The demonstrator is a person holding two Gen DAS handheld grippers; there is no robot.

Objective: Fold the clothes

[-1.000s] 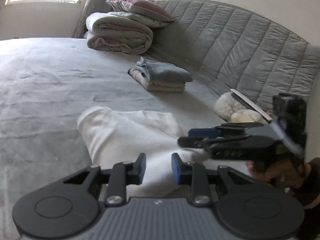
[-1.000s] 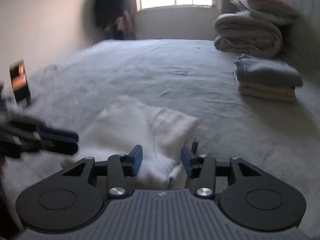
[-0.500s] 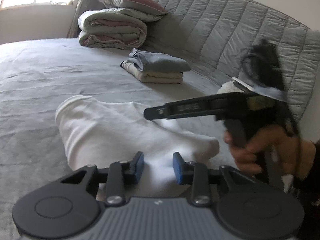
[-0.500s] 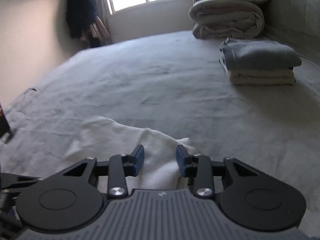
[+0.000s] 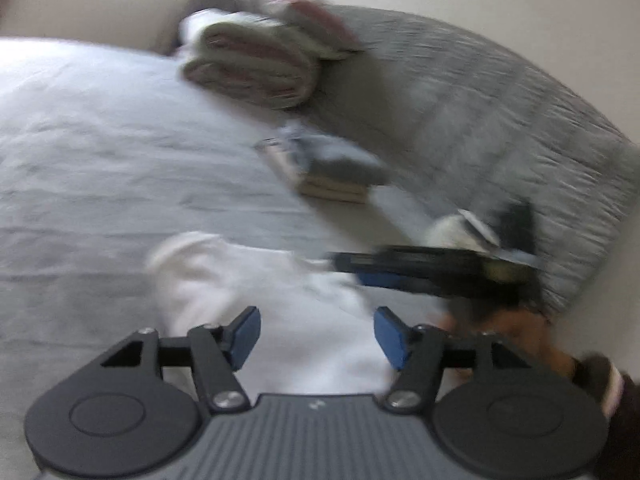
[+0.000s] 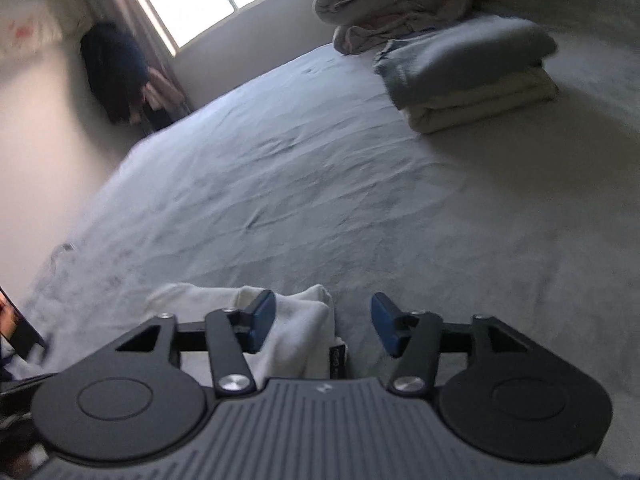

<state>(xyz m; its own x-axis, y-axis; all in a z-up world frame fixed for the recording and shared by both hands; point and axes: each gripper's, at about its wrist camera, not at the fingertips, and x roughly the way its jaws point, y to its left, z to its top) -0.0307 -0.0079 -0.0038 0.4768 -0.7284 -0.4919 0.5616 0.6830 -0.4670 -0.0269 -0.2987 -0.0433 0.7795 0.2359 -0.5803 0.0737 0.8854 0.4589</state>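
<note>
Both tongs opening, nothing gripped – white garment [image 5: 280,304] lies right under left tongs [image 5: 316,336], w/ its edge between right tongs [image 6: 322,326].

No word, number or brand can be read in either view. In the right wrist view a small dark tag [image 6: 337,361] at the edge of the white garment [image 6: 296,320], low in the frame's centre, carries pale lettering too small and blurred to make out.
</note>
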